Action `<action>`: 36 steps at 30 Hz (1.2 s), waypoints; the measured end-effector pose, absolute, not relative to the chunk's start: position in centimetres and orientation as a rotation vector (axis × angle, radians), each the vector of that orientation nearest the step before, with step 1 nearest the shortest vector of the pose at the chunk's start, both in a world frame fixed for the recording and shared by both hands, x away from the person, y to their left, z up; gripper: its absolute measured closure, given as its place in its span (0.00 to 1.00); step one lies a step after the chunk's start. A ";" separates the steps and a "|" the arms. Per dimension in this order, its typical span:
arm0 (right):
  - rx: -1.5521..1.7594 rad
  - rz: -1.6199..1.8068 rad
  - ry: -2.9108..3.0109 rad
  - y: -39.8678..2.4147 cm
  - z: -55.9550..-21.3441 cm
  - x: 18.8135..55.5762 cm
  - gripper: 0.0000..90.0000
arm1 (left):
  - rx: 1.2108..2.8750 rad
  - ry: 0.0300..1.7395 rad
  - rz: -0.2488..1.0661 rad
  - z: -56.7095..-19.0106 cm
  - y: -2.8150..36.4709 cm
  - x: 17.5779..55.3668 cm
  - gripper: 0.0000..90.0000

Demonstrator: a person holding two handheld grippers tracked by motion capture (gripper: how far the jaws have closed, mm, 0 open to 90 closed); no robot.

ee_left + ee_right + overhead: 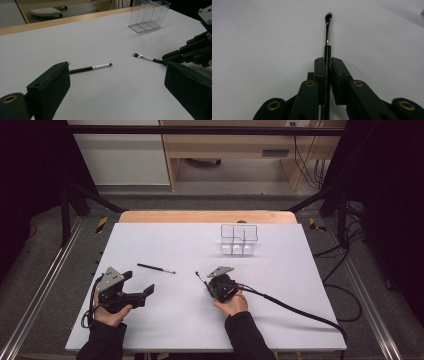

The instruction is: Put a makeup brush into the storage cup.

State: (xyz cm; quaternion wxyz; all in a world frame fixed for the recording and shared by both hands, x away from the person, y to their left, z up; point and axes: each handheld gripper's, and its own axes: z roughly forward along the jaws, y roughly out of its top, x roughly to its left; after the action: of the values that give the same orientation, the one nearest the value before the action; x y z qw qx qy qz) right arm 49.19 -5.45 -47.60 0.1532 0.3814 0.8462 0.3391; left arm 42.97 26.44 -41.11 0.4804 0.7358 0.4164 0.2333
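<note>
The right gripper [326, 63] was clenched on a thin brush [327, 37] low over the white surface [280, 285]. The left gripper [137, 287] rested wide apart near another brush [156, 268].

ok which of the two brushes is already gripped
The brush by the person's right hand: the right gripper is shut on its handle. The other brush lies free on the table, left of it.
</note>
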 end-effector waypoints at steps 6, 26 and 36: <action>1.053 0.937 2.478 -5.8 -47.3 49.4 0.93 | 1.796 1.013 0.570 -41.1 26.4 43.0 0.06; 1.046 0.892 2.545 -6.1 -42.6 51.0 0.69 | 1.805 1.010 0.567 -41.1 26.5 43.0 0.06; 1.048 0.736 2.678 -4.3 -42.8 52.4 0.68 | 1.807 1.012 0.563 -41.2 26.5 43.1 0.06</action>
State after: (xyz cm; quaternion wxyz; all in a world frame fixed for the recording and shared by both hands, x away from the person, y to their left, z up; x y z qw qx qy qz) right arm 52.35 -4.31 -42.81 0.0866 0.3518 0.8987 0.2471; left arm 43.08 26.52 -41.18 0.4774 0.7398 0.4143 0.2305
